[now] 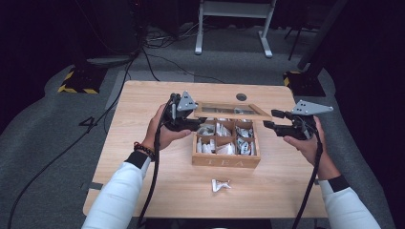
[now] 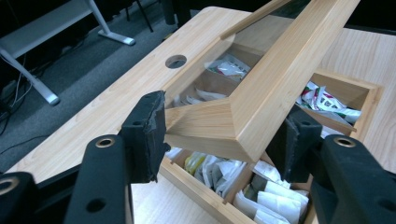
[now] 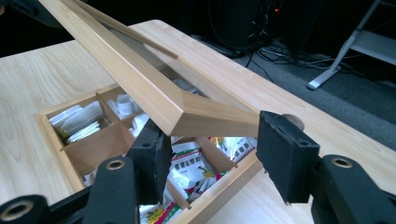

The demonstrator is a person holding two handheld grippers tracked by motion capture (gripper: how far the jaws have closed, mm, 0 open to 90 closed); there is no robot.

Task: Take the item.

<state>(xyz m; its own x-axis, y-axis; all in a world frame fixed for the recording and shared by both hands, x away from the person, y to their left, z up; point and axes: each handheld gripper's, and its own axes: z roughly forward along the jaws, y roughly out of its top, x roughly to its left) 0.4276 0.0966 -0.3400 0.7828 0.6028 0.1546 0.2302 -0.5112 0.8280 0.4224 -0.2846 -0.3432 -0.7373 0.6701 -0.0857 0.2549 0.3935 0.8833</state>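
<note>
Lifting the glass-paned lid above the wooden tea box at the table's middle, the left hand-held gripper pinches its left corner; the right hand-held gripper, jaws spread, brackets the right corner. Opening looks half done; one loose sachet lies nearer.

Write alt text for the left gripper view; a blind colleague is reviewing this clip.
A wooden lid with a glass pane, raised at a slant over an open tea box of packets, has its corner between the left gripper's black jaws. Pale table behind.
</note>
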